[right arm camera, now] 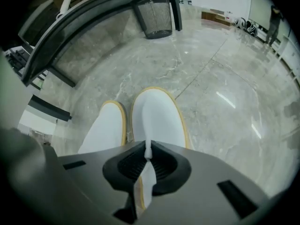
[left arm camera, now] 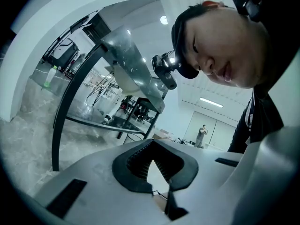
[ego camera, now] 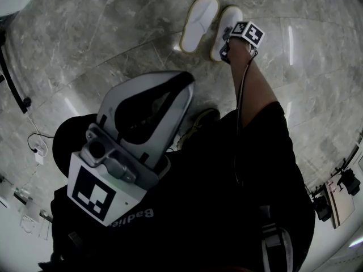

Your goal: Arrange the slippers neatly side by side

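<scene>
Two white slippers with yellow soles lie side by side on the marble floor, toes pointing away from me. The left slipper (ego camera: 198, 21) (right arm camera: 105, 128) lies free. My right gripper (ego camera: 228, 43) (right arm camera: 148, 147) reaches down at the heel end of the right slipper (ego camera: 227, 24) (right arm camera: 157, 114). It is shut on a thin fold of that slipper's white upper. My left gripper (ego camera: 182, 84) (left arm camera: 153, 142) is held up near my chest, far from both slippers. Its jaw tips meet with nothing between them.
A black mesh waste basket (right arm camera: 157, 13) stands beyond the slippers, beside a dark curved table frame (right arm camera: 93, 20). My own shoe (ego camera: 199, 120) is on the floor below the slippers. A cable and plug (ego camera: 37, 147) lie at the left, and equipment (ego camera: 334, 200) at the right.
</scene>
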{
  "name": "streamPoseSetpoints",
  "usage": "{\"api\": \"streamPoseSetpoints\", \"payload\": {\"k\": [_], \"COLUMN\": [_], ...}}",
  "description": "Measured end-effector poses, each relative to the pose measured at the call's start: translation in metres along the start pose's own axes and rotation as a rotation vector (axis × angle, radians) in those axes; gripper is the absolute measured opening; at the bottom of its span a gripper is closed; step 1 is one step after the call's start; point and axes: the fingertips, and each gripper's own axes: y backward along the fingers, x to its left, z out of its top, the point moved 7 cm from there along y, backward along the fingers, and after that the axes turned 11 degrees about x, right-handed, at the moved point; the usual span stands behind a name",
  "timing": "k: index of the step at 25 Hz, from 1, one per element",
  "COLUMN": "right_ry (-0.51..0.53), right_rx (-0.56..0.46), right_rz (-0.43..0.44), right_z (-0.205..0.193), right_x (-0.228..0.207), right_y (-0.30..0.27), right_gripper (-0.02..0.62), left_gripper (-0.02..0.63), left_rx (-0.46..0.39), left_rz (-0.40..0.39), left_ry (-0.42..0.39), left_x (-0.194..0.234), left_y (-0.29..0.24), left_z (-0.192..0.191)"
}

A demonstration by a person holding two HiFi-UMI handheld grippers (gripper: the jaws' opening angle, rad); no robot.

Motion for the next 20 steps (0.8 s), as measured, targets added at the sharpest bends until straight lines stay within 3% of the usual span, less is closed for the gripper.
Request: {"api": "streamPoseSetpoints", "payload": {"k": [8,16,20], "right_ry": [-0.048,-0.001,0.027], "right_rx": [-0.034,-0.083,-0.079], "right_rz": [0.057,0.059,0.051], "right_z": [-0.008,-0.008,-0.009], "right_x": [0.009,0.017,0.019], "right_y": [-0.011,-0.010,-0.006], "right_gripper": [0.017,0.021,0.090], "left_gripper": [-0.006,-0.006,-0.006], "left_rx": [-0.013,-0.021,-0.027], "left_rz": [-0.057,-0.048,-0.044], "left_ry": [0.006,0.006,0.008], "left_x": [-0.004,0.000,0.004], "left_y": [0.004,0.008,0.007], "left_z": [0.000,0.000,0.000]}}
